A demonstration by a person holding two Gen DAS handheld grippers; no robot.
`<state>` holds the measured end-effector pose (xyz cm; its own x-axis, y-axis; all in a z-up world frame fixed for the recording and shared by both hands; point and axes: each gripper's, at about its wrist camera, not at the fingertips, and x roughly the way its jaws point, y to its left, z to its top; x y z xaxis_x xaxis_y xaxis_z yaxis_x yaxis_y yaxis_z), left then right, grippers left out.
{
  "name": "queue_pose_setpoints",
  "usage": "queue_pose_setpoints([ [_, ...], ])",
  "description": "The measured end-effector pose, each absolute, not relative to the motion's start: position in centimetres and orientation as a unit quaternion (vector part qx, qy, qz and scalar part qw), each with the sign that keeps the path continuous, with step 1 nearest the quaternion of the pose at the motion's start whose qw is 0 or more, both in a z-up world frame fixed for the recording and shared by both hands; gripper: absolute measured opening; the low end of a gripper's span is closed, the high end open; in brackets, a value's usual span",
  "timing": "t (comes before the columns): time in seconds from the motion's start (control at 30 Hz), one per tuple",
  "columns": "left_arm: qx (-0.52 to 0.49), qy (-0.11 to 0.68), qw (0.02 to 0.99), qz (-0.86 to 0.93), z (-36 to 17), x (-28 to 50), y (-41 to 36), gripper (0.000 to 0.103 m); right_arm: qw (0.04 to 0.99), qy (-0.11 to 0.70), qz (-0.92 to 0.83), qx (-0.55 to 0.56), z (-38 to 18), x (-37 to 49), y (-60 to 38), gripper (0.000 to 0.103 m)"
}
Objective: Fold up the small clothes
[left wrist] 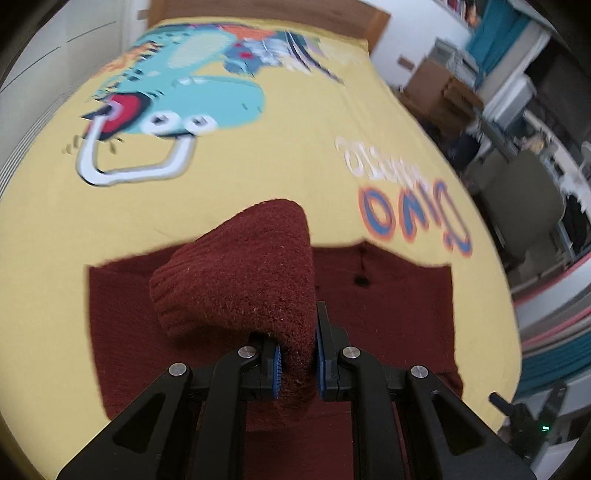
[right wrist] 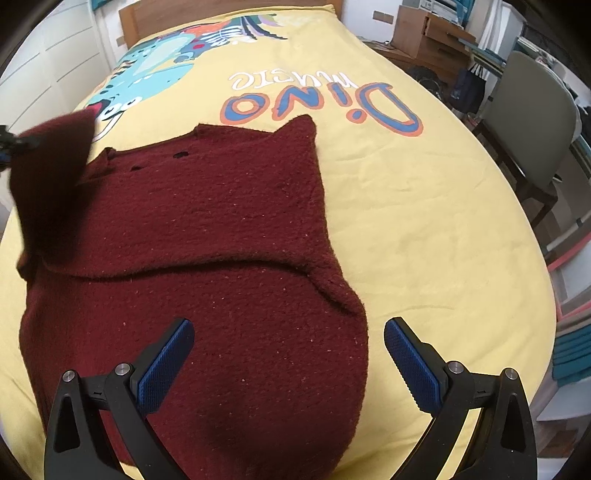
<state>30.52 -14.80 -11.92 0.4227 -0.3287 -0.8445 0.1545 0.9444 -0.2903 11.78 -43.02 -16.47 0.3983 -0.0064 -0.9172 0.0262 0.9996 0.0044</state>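
A: My left fingers point(left wrist: 280, 363) are clamped on the sleeve point(left wrist: 236, 273); right fingers point(right wrist: 166, 363) gape empty over the sweater point(right wrist: 207, 236) on the bed point(right wrist: 424, 221).
B: Sleeve's lifted at left; body lies rightward, long axis near-to-far.

A sweater point(right wrist: 207, 236) lies flat on a bed cover point(right wrist: 424, 229), toward its near end. In the right wrist view one sleeve point(right wrist: 325, 273) is folded across the sweater's body, and the lettering point(right wrist: 321, 99) printed on the cover lies just behind the sweater's far edge. The other sleeve point(left wrist: 240, 273) is lifted above the sweater at its left side, pinched in the left gripper point(left wrist: 298, 363). The right gripper point(right wrist: 288, 365) hangs over the sweater's near part, its fingers spread to either side. A headboard point(right wrist: 147, 14) stands behind the cover's far end. A chair point(right wrist: 532, 125) stands right of the bed, with cardboard boxes point(right wrist: 424, 33) behind it.
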Motion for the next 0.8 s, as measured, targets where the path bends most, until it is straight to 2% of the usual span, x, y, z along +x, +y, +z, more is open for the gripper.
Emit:
queue_pose_setpoints([
  [0.27, 0.004, 0.586, 0.805, -0.094, -22.1, 28.4, -20.8, 0.012, 0.826, 0.564, -0.008, 0.008, -17.7, 12.3, -43.6, 0.102],
  [0.47, 0.005, 0.573, 0.816, -0.069, -23.3, 27.5, -20.6, 0.02, 0.822, 0.57, -0.006, 0.012, -18.4, 12.1, -43.8, 0.102],
  [0.57, -0.01, 0.585, 0.808, -0.069, -23.2, 27.6, -20.4, 0.045, 0.82, 0.572, -0.005, 0.013, -18.6, 12.0, -43.8, 0.103],
  [0.63, 0.003, 0.588, 0.807, -0.055, -22.7, 27.4, -20.6, 0.079, 0.82, 0.572, -0.005, 0.015, -18.6, 11.9, -43.8, 0.102],
  [0.7, 0.007, 0.587, 0.808, -0.052, -22.2, 27.3, -20.7, 0.091, 0.821, 0.571, -0.005, 0.015, -18.6, 11.9, -43.8, 0.102],
  [0.8, 0.001, 0.595, 0.802, -0.06, -21.7, 27.1, -20.2, 0.095, 0.821, 0.57, -0.006, 0.017, -18.4, 11.9, -43.9, 0.102],
])
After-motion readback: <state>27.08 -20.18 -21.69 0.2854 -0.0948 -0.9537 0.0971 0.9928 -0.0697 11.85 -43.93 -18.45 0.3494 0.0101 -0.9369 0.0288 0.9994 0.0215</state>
